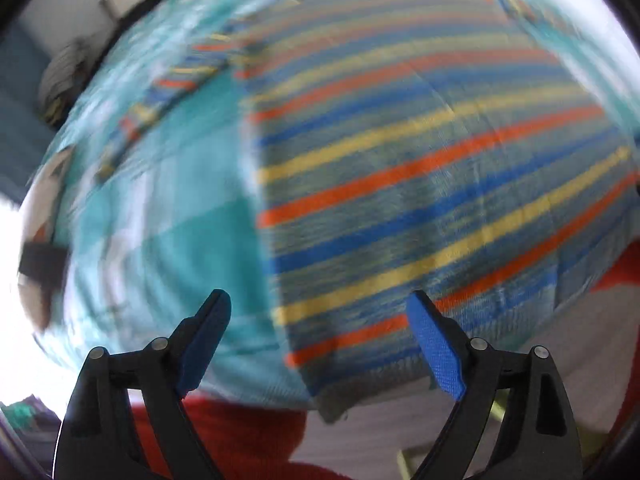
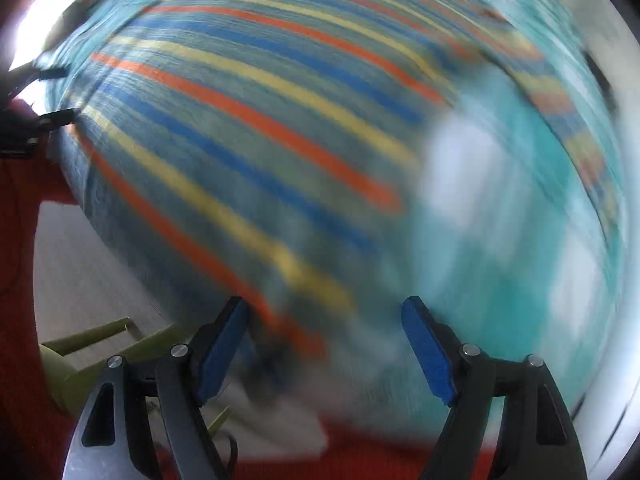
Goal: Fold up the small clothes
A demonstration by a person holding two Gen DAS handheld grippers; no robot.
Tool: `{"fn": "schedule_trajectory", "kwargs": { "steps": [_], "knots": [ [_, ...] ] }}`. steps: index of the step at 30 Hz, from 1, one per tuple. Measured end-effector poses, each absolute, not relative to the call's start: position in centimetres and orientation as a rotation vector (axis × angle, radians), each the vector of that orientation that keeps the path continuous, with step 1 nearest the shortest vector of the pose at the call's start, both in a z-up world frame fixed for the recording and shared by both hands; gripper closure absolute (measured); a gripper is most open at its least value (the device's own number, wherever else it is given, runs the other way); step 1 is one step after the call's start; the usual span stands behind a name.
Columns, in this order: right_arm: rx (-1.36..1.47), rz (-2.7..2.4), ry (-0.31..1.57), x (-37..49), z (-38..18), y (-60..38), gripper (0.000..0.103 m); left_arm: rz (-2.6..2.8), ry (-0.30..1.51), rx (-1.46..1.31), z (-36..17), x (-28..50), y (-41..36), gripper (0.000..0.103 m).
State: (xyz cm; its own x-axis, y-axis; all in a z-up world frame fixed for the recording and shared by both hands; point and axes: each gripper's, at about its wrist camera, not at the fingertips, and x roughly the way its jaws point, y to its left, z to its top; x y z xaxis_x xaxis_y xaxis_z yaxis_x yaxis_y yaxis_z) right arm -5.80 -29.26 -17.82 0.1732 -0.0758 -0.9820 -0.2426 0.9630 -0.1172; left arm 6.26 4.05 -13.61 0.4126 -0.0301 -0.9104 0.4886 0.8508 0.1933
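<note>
Left gripper (image 1: 316, 336) and right gripper (image 2: 326, 344) both wide, holding nothing. Striped garment (image 1: 420, 184) on teal cloth (image 1: 184, 216). Only right view shows green stool (image 2: 80, 360), lower left. Blurred; no readable text.

Bedcover: I see a teal and white patterned cover (image 1: 168, 216) spread wide under everything, blurred in both views (image 2: 520, 240).
Floor: pale grey floor (image 1: 568, 344) shows at the near right of the left view and near left of the right view (image 2: 92, 272).
Olive frame: olive-green bars (image 2: 100, 344) stand on that floor, near left; I cannot tell what they belong to.
Red fabric: red cloth (image 1: 240, 432) along my near edge.
Far left: a dark, blurred shape (image 1: 132, 12) against a pale wall.
</note>
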Motion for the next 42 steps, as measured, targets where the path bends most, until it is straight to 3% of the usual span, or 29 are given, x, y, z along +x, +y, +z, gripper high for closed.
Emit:
{"fn": "schedule_trajectory", "kwargs": {
  "steps": [9, 15, 20, 25, 28, 32, 34, 37, 39, 40, 42],
  "knots": [
    [0.217, -0.03, 0.95, -6.4, -13.2, -33.0, 0.024, -0.285, 0.992, 0.132, -8.2, 8.8, 2.1, 0.006],
    [0.504, -0.017, 0.837, -5.4, -13.4, -37.0, 0.024, -0.308, 0.942, 0.026, -8.6, 7.9, 2.7, 0.005],
    [0.624, -0.194, 0.659, -4.4, -10.9, -49.4, 0.024, -0.277, 0.897, 0.155, -11.3, 7.3, 2.7, 0.005],
    [0.856, -0.29, 0.669, 0.4, -12.7, -61.1, 0.025, -0.25, 0.9, 0.183, -12.5, 7.7, 2.5, 0.005],
    [0.896, -0.305, 0.692, 3.0, -13.7, -63.6, 0.039, -0.224, 0.93, 0.171, -13.1, 8.2, 2.8, 0.005],
    [0.875, -0.36, 0.791, 5.3, -15.8, -64.6, 0.044, -0.197, 0.96, 0.171, -13.9, 8.6, 3.1, 0.005],
    [0.795, -0.427, 0.874, 6.2, -16.7, -64.1, 0.057, -0.187, 0.97, 0.175, -14.3, 8.7, 3.1, 0.005],
    [0.726, -0.463, 0.888, 6.6, -17.3, -63.5, 0.06, -0.187, 0.982, 0.18, -14.6, 8.8, 3.0, 0.005],
    [0.627, -0.49, 0.947, 7.1, -17.5, -62.6, 0.088, -0.192, 0.985, 0.188, -14.8, 8.7, 2.9, 0.005],
    [0.615, -0.474, 0.966, 7.2, -17.4, -62.4, 0.097, -0.195, 0.984, 0.195, -14.8, 8.7, 2.7, 0.005],
    [0.651, -0.464, 0.943, 7.1, -16.1, -62.4, 0.097, -0.196, 0.969, 0.202, -14.5, 8.5, 2.7, 0.005]
  ]
}}
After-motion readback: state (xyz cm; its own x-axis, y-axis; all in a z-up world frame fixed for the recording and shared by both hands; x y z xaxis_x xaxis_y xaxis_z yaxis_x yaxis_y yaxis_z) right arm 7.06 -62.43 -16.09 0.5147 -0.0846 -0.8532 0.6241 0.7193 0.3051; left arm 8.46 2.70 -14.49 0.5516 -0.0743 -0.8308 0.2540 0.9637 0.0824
